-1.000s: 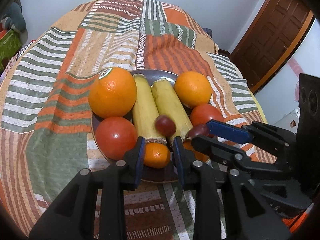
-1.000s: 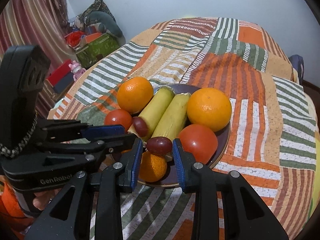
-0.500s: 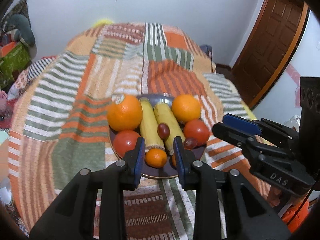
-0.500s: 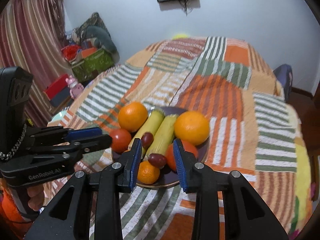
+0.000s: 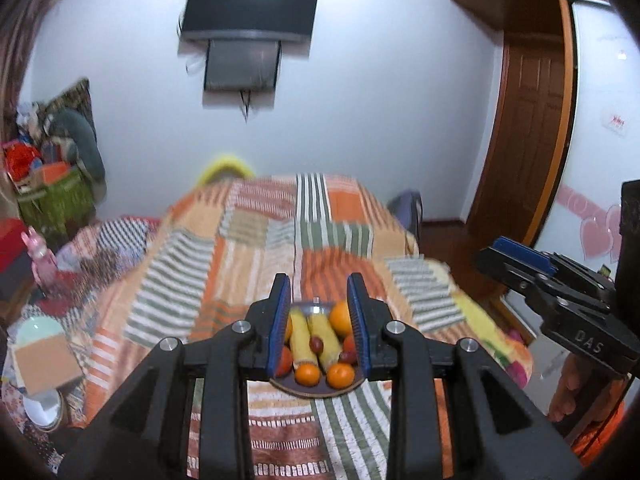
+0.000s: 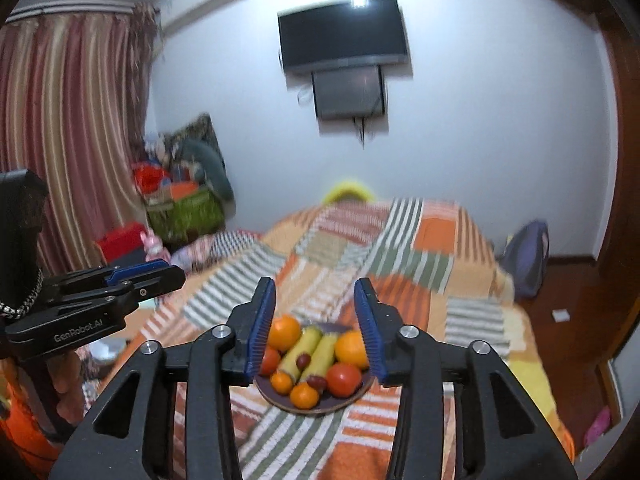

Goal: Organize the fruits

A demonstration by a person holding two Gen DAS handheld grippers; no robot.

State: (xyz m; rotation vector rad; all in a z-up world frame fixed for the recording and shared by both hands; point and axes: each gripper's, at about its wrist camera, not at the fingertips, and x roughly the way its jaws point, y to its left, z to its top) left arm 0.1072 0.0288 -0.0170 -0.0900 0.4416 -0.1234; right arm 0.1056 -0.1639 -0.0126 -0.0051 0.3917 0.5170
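A: Right wrist view: the plate (image 6: 352, 399) of fruit sits on the patchwork bedspread (image 6: 436, 264), framed between the right gripper (image 6: 316, 322) fingers but well beyond their tips. Those fingers stand wide apart and hold nothing.

B: And the left gripper (image 5: 319, 318)?

A: It is spread too, and empty. In its own view the plate (image 5: 316, 394) shows low in the gap, again well off from the tips.

B: How would you judge the fruit for handling?

A: The two oranges (image 6: 284, 333) look firm and fairly heavy; I'd take them across the widest part. The tomatoes (image 6: 343, 379) are smooth and likely soft, so only a light squeeze. The two corn cobs (image 6: 302, 350) lie side by side down the middle of the plate; they seem stiff, best gripped across the shaft near mid-length.

B: The small ones?

A: The grapes (image 6: 304, 360) rest on the cobs, tiny and probably slippery, apt to roll or burst. The mandarins (image 6: 305, 395) at the near rim look light and easy to pinch.

B: So nothing is touched now?

A: Nothing; both grippers hang clear above the bed.
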